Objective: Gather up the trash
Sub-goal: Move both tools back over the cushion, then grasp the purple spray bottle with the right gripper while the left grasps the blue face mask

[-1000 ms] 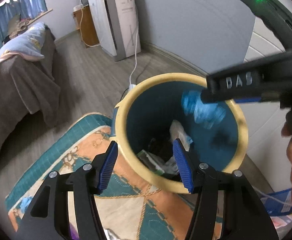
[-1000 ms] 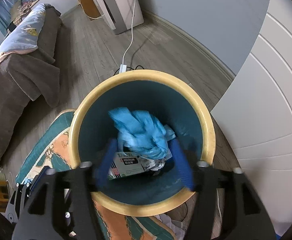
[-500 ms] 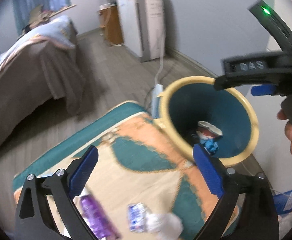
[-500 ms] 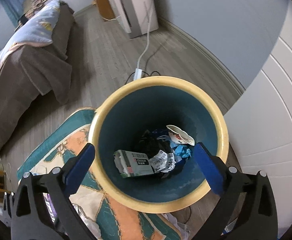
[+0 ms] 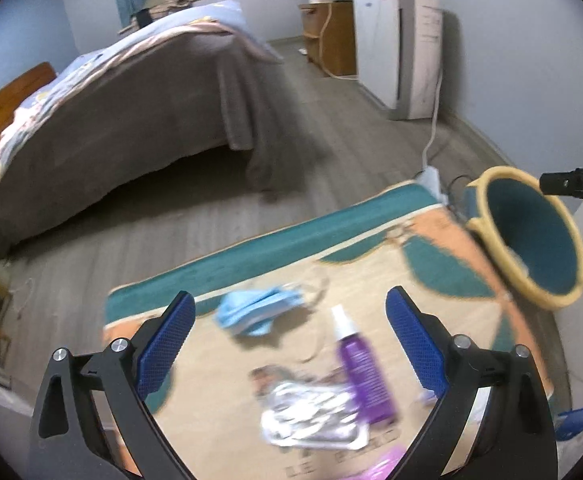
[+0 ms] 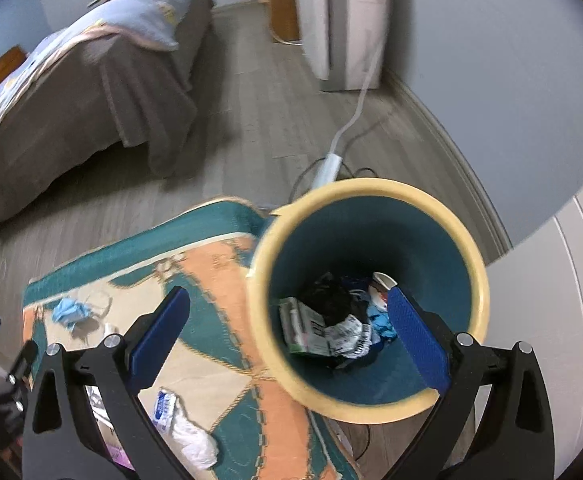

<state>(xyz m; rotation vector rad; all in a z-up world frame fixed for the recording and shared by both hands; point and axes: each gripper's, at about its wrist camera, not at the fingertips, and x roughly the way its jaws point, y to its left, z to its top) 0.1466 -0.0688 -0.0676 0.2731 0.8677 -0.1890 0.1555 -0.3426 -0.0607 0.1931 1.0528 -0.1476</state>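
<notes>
A teal bin with a yellow rim (image 6: pixel 467 264) (image 5: pixel 491 236) stands at the rug's corner, holding a box, crumpled paper and blue scraps (image 6: pixel 331 328). My right gripper (image 6: pixel 287 320) hangs open over the bin's left rim, empty. Over the rug my left gripper (image 5: pixel 289 328) is open and empty too. Below it lie a purple spray bottle (image 5: pixel 361 364), a silver foil wrapper (image 5: pixel 311 416) and a crumpled blue mask (image 5: pixel 251 308) (image 6: pixel 69 312). A white wrapper (image 6: pixel 183 428) lies on the rug in the right wrist view.
A patterned teal and orange rug (image 5: pixel 371 248) covers the floor. A bed with a brown cover (image 5: pixel 111 120) stands behind it. A white appliance (image 5: pixel 399 40) and its cable with a power strip (image 6: pixel 327 168) sit by the wall near the bin.
Both grippers opened wide; the blue trash dropped from the right one into the bin. My left gripper swung away from the bin out over the rug's litter. The right one drifted left of the bin.
</notes>
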